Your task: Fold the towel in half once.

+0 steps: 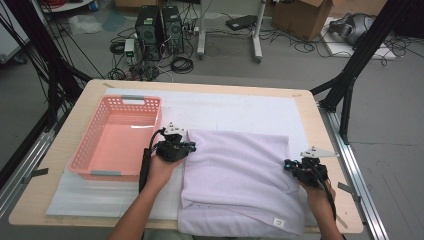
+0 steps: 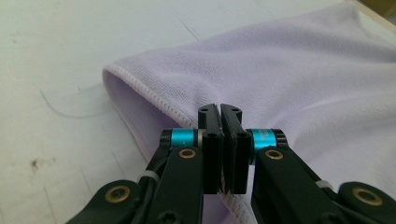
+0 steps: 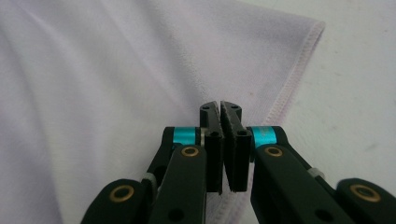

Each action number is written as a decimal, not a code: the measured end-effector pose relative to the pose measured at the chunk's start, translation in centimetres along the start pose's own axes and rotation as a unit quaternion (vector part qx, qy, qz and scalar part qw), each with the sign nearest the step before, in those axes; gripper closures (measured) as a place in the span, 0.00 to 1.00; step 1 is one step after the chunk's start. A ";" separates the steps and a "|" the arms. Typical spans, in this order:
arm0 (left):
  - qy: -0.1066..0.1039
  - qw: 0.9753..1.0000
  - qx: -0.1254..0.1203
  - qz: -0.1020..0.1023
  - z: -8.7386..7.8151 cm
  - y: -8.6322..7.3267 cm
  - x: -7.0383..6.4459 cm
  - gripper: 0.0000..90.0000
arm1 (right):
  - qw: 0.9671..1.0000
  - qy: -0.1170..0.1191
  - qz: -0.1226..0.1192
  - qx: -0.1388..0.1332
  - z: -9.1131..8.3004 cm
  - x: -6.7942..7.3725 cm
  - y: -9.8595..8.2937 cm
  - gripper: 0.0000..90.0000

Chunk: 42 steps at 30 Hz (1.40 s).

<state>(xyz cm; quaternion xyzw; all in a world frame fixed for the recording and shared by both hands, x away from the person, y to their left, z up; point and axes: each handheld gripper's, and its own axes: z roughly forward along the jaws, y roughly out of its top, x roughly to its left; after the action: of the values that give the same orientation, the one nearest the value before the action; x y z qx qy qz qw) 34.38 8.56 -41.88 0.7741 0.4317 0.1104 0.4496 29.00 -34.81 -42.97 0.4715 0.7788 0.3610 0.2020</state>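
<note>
The lilac towel (image 1: 240, 177) lies folded on the desk (image 1: 310, 120) between the two grippers, each of which has bitten onto one of its side hems. The left gripper (image 2: 219, 112) is clamped tight on the stitched edge just behind the towel's far left corner, which droops open ahead of its tips. The right gripper (image 3: 220, 108) is likewise pinched shut on the seam a little short of the far right corner. From where the hands sit, the cloth stretches straight across from one gripper to the other, its longer side looks to run toward the person and over the near desk edge, and the small label sits at the near right. The risk I see is that each bite seems to catch only the hem; if just the top layer is held, a lift would peel the fold apart and let the lower layer sag. Uneven pulling could also slide the thin seam out of the closed tips. The pink basket (image 1: 117, 137) stands just beyond the left hand (image 1: 162, 167), so a sideways swing might knock it.
</note>
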 end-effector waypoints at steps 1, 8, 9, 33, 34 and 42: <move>-0.003 1.000 0.001 -0.001 -0.3 -0.3 -0.2 0.97 | 1.000 0.002 -0.001 -0.003 -0.3 0.0 -0.1 0.98; -0.019 1.000 0.023 0.001 -2.1 -2.5 -1.0 0.97 | 1.000 0.027 -0.005 -0.001 -3.2 0.7 -1.5 0.98; -0.021 0.999 0.025 0.003 -2.3 -2.8 -1.1 0.97 | 1.000 0.029 -0.008 -0.002 -3.4 0.8 -1.6 0.98; 0.093 0.995 0.023 0.005 3.7 -0.5 1.4 0.47 | 0.999 -0.026 0.038 0.016 3.8 -2.8 1.3 0.54; 0.094 0.995 0.022 0.008 3.8 -0.5 1.4 0.47 | 0.999 -0.026 0.037 0.016 3.8 -2.7 1.3 0.55; 0.083 0.996 0.018 0.002 4.0 -0.2 1.2 0.94 | 0.999 0.006 0.028 0.022 3.9 -2.1 1.6 0.94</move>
<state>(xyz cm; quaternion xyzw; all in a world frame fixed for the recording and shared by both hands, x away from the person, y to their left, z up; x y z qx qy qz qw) 37.17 7.10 -44.59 0.7710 0.4683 0.1676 0.3978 33.52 -34.75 -44.36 0.4956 0.7740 0.3522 0.1767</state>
